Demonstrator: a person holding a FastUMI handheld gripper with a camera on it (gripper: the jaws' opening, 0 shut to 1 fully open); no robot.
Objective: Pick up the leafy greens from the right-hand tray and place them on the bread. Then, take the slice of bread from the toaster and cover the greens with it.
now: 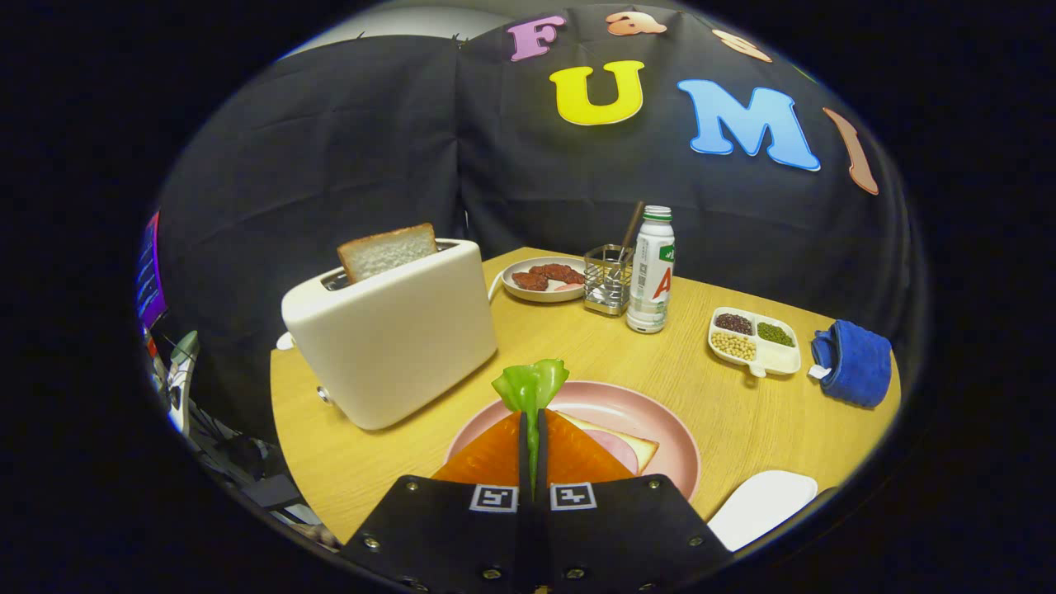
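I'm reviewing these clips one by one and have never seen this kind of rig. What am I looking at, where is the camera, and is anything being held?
There is no robot arm here. A person carries a hand-held gripper, and the camera rides on it, looking forward along its two fingers. That is why the view is round and bent.

The jaws are shut on a piece of green lettuce, which sticks up past the fingertips. Just beyond them is a pink plate with bread and a slice of ham.

To one side stands a white toaster with a bread slice poking out. Farther back on the wooden table are a small plate of meat, a wire caddy, a bottle, a divided dish of beans and a blue cloth.
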